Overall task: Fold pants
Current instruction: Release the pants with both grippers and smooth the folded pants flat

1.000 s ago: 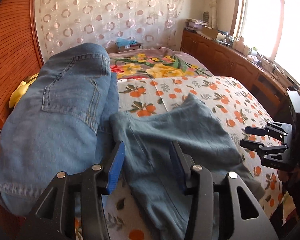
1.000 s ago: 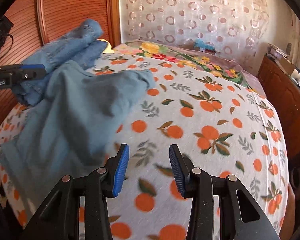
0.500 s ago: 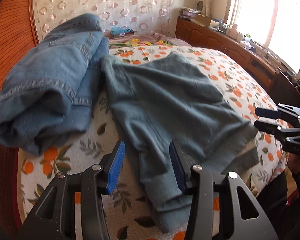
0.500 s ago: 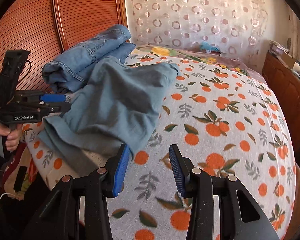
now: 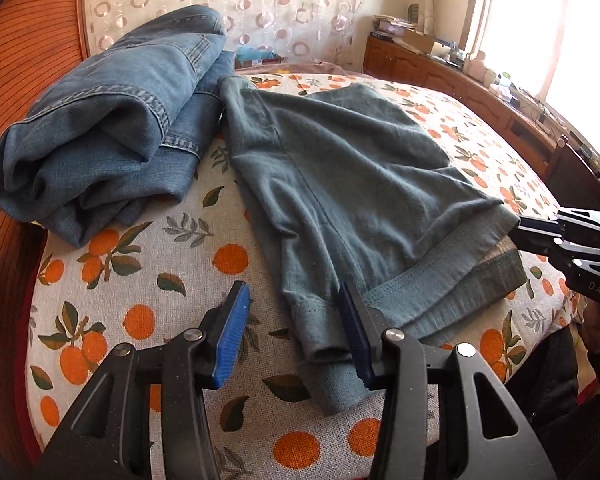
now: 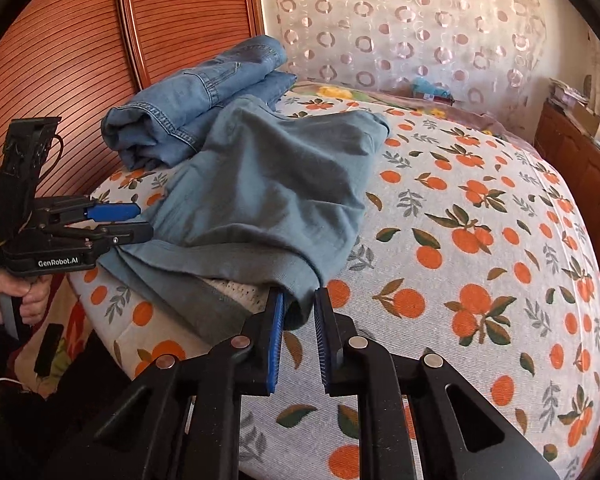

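Both tongs have drawn back to the bed's near edge since a second ago. Right tongs (image 6: 298, 312) are closing, a corner of the grey-blue pants (image 6: 276, 184) between their pads. Left tongs (image 5: 290, 320) hang half open at the opposite hem corner, gripping nothing. Soft, light knit, likely to sag and bunch; corners give the best hold. Folded jeans (image 5: 112, 120) lie by the headboard.

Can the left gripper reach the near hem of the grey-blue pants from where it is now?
Probably yes: the left gripper is open, one finger already over the hem of the pants, with nothing between.
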Motion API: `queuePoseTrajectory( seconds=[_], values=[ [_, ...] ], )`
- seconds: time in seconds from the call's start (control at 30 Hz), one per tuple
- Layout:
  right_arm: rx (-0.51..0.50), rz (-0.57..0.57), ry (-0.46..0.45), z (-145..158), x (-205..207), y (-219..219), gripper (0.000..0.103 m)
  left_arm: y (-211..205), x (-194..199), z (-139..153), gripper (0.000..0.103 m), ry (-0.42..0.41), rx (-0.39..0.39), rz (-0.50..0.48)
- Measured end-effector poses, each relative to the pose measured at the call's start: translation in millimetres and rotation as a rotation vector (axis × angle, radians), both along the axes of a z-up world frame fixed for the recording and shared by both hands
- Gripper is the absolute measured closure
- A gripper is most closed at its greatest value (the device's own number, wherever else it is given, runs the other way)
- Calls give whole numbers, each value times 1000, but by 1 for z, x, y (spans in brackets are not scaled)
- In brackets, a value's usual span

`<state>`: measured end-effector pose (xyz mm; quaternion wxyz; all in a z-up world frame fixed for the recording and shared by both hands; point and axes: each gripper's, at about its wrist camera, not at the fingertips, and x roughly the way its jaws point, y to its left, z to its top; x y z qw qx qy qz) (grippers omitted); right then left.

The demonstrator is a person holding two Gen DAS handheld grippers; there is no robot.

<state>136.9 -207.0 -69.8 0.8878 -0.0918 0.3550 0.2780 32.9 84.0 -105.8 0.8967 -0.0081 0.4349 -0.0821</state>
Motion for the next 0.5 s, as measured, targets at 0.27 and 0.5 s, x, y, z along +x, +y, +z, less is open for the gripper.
queuePoseTrajectory(
  seconds=[0.27,0.5],
  values=[
    [56,20,-12,12,-23,-13,102,5,-5,1,56,0,-22,17],
    [42,33,27,1,-48,-17,102,6,-5,3,56,3,-51,31]
  ],
)
